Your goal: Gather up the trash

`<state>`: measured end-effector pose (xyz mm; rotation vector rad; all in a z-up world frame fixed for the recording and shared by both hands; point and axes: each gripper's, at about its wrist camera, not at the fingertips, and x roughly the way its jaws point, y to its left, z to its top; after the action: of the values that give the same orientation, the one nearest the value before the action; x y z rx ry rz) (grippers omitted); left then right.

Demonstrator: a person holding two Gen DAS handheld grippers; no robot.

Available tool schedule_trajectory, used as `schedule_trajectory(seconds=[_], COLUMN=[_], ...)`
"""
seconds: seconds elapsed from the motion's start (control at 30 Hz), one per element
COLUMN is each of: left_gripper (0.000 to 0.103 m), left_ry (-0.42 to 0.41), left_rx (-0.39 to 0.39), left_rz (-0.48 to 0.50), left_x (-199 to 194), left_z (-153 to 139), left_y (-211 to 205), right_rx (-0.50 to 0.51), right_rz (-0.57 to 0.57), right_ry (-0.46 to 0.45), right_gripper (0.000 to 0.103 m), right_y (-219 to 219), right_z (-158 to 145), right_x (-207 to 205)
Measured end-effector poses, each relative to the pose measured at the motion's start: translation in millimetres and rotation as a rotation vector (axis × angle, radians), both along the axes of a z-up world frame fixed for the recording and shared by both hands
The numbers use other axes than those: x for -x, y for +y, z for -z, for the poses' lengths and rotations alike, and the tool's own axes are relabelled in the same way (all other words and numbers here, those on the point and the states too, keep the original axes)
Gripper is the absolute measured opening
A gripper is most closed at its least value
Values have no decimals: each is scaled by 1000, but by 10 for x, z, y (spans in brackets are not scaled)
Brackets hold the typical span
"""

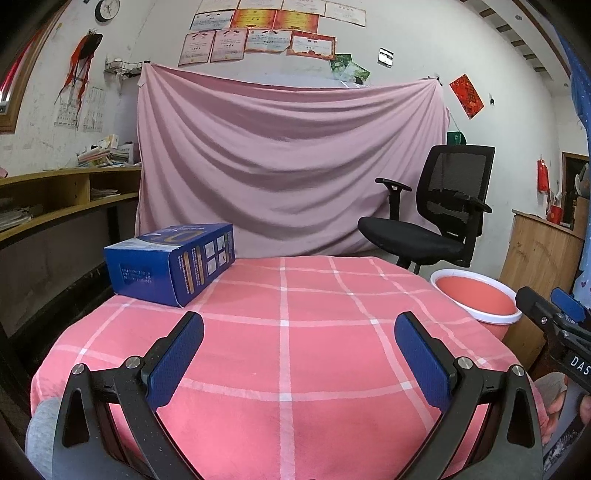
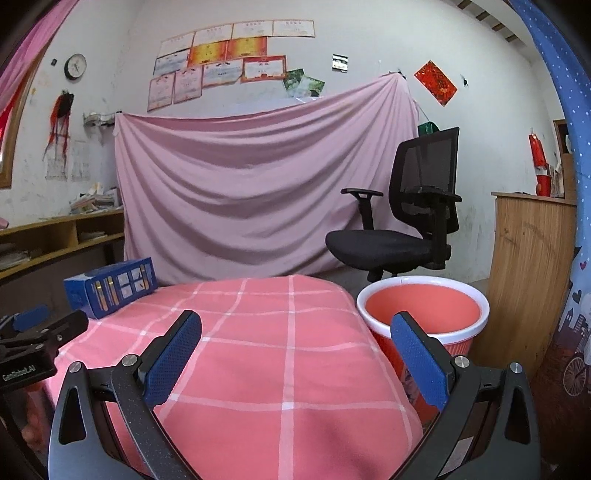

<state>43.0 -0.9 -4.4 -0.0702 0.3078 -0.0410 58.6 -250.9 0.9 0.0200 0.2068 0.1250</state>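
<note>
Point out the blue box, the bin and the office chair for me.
Blue box [image 1: 147, 275]: left wrist view, near end face.
Bin [image 2: 476, 328]: right wrist view, white rim at right.
Chair [image 2: 380, 243]: right wrist view, seat cushion.

readable text, left wrist view: white letters "das" on the black body of the right gripper [image 1: 554, 306] at 3 o'clock, cut off by the frame edge. right wrist view: "genrobot.ai", small and soft, on the black body of the left gripper [image 2: 48, 321] at 9 o'clock. blue box [image 1: 173, 262] at 10 o'clock carries print and small diagram panels, too blurred to read. wall certificates [image 1: 258, 33] at 12 o'clock: lettering illegible. clock [image 1: 107, 9] numerals not resolvable.
</note>
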Motion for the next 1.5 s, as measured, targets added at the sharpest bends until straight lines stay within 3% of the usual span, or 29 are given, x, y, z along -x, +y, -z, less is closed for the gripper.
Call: schedule_trajectory(seconds=[1.5], left_gripper=[101], left_ry=[19], left_rx=[-1], left_rz=[-5], left_x=[-44], left_z=[28], left_y=[14], right_rx=[-3], right_rz=[-1], right_ry=[11], right_gripper=[103], right_y=[6], right_z=[-1], right_x=[-28])
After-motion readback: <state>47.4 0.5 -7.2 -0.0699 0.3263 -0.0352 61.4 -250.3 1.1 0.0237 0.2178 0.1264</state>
